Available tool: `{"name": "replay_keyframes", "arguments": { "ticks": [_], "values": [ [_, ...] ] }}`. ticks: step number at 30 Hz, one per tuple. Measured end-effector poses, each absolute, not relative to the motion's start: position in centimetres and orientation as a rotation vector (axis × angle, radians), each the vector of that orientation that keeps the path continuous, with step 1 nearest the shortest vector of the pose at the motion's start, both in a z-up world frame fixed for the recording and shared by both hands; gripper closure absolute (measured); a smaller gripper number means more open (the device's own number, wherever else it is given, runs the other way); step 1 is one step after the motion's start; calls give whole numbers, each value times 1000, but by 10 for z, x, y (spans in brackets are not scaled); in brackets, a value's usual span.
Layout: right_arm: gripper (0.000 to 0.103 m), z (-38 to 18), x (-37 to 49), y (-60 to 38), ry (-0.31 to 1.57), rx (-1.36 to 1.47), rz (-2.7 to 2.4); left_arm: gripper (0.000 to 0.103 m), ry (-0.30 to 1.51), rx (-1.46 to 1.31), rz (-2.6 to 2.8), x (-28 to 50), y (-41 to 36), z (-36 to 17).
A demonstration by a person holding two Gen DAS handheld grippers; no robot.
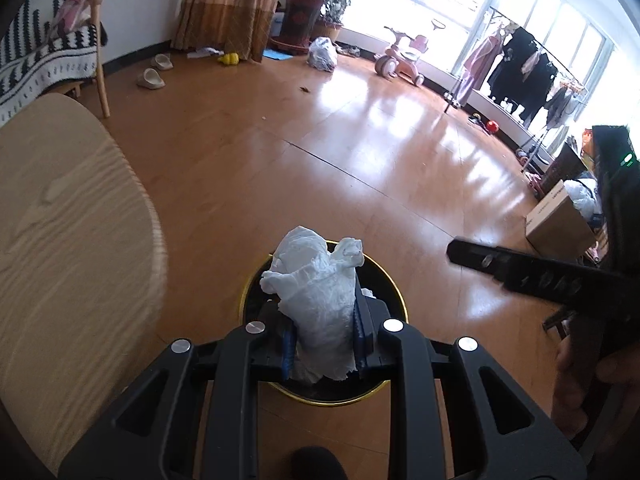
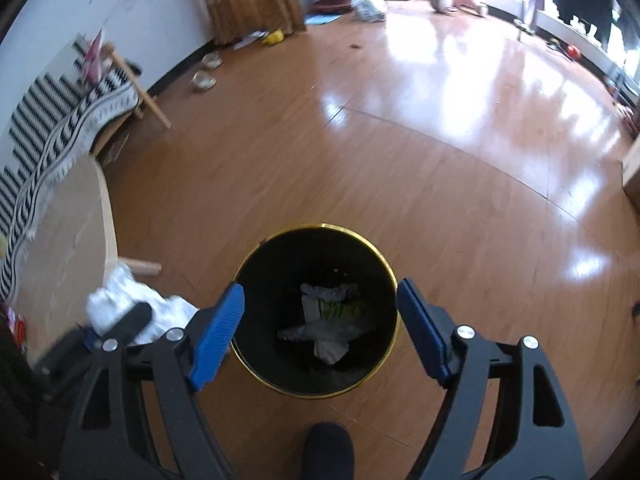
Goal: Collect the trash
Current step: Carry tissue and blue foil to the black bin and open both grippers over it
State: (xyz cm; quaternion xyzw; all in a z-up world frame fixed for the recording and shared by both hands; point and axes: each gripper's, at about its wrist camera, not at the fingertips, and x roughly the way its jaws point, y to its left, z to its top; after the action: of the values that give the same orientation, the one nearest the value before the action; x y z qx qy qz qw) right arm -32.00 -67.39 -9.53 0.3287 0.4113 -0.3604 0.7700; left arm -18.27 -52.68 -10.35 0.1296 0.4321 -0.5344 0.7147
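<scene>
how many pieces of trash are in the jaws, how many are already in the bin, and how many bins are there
Held in the left gripper: 1, a white crumpled tissue
Held in the right gripper: 0, jaws open over the bin
In the bin: a heap of crumpled wrappers, pieces too tangled to count, taken as 1
Bins: 1
Total: 3

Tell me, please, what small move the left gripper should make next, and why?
Probably open the left gripper: it is shut on the crumpled white tissue, which hangs over the black bin. The right gripper stands open and empty above it, with trash already inside.
</scene>
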Motion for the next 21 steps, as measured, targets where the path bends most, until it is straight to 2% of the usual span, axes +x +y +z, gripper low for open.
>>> {"name": "replay_keyframes", "arguments": {
  "ticks": [2,4,5,6,17,21],
  "values": [
    [27,-92,-325,-677,863,731,-799,80,974,299,-1218,-187,-536,-110],
    [24,-88,-329,-679,839,743,-818,72,987,319,-1235,-192,-543,-117],
    [24,-88,-330,-681,832,745,-826,52,992,331,-1232,-193,-546,-120],
    [24,-87,-331,-681,824,745,-838,38,995,340,-1226,-195,-550,-123],
    [24,-82,-317,-674,814,740,-823,30,991,332,-1212,-182,-537,-119],
    [22,-79,-303,-666,816,718,-794,20,966,305,-1168,-171,-518,-106]
  ]
}}
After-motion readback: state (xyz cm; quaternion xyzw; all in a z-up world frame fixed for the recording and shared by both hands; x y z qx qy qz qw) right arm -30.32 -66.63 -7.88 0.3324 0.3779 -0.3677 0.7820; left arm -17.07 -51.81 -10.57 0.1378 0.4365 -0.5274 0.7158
